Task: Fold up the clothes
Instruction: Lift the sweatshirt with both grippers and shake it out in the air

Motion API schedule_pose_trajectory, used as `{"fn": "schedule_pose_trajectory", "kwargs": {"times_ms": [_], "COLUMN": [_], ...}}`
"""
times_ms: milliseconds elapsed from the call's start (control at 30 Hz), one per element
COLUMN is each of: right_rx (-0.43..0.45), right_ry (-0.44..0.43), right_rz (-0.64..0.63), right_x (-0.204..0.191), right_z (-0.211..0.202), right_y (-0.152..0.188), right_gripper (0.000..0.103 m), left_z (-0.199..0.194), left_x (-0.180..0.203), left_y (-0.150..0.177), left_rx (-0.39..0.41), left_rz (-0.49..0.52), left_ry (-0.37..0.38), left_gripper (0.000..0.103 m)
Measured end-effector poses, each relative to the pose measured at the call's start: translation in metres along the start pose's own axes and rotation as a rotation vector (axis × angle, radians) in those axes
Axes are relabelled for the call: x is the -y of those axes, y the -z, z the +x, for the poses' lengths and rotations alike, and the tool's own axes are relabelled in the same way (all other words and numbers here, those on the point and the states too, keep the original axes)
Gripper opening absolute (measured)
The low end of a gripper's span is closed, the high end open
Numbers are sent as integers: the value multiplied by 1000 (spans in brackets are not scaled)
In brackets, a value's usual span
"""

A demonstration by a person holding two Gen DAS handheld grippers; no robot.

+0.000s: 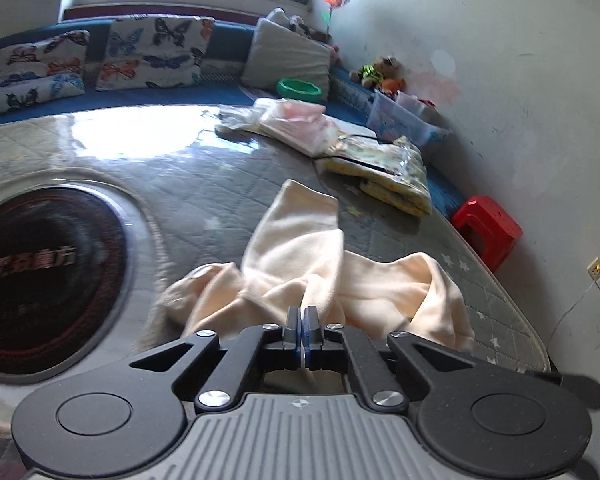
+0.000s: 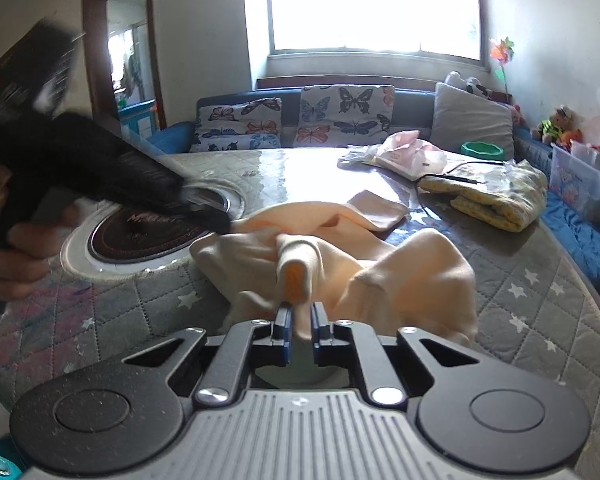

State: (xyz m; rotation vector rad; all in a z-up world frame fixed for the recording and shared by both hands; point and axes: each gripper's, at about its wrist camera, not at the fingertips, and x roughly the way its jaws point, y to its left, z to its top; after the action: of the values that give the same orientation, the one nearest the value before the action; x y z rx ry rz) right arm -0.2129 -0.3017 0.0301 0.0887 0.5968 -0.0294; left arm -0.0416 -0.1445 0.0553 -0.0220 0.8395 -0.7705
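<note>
Two grippers hold one cream garment (image 1: 300, 264) crumpled near the right edge of the quilted table (image 1: 204, 184). Left wrist view: the left gripper (image 1: 302, 320) is pinched tight on a fold, cloth stretching straight ahead. Right wrist view: the right gripper (image 2: 300, 316), narrowly parted, clasps a bunched ridge of cloth directly before it.

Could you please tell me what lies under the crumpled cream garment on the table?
The cream garment rests on a grey quilted star-print table cover, and its far-left edge reaches the rim of the round inset cooktop. Whatever lies beneath its folds is hidden.
</note>
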Motion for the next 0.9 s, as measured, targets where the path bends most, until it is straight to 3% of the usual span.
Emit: {"fn": "schedule_pose_trajectory", "kwargs": {"times_ms": [133, 233, 367, 433, 500, 600, 667, 767, 867, 900], "right_rx": [22, 30, 16, 7, -13, -52, -73, -91, -83, -77], "right_ry": [18, 66, 42, 33, 36, 57, 70, 75, 53, 53], "right_rz": [67, 125, 227, 255, 268, 300, 311, 304, 284, 276], "right_x": [18, 35, 54, 57, 57, 61, 63, 64, 63, 63], "right_z": [-8, -7, 7, 13, 24, 37, 42, 43, 39, 37], "right_y": [-7, -14, -24, -27, -28, -26, -23, -19, -20, -22], "right_gripper": [16, 32, 34, 35, 38, 37, 35, 21, 14, 12], "left_z": [-14, -14, -11, -10, -11, -7, 1, 15, 28, 32], "left_x": [-15, -16, -7, -1, 4, 13, 17, 23, 28, 30], "left_y": [9, 10, 8, 7, 6, 4, 3, 2, 1, 1], "left_rx": [-1, -5, -5, 0, 7, 13, 0, -26, -53, -59], "left_rz": [-20, -19, -1, 16, 32, 71, 101, 140, 180, 193], "left_ry": [-10, -5, 13, 18, 16, 3, -4, -10, -16, -19], "left_gripper": [1, 1, 3, 6, 18, 37, 37, 36, 35, 30]}}
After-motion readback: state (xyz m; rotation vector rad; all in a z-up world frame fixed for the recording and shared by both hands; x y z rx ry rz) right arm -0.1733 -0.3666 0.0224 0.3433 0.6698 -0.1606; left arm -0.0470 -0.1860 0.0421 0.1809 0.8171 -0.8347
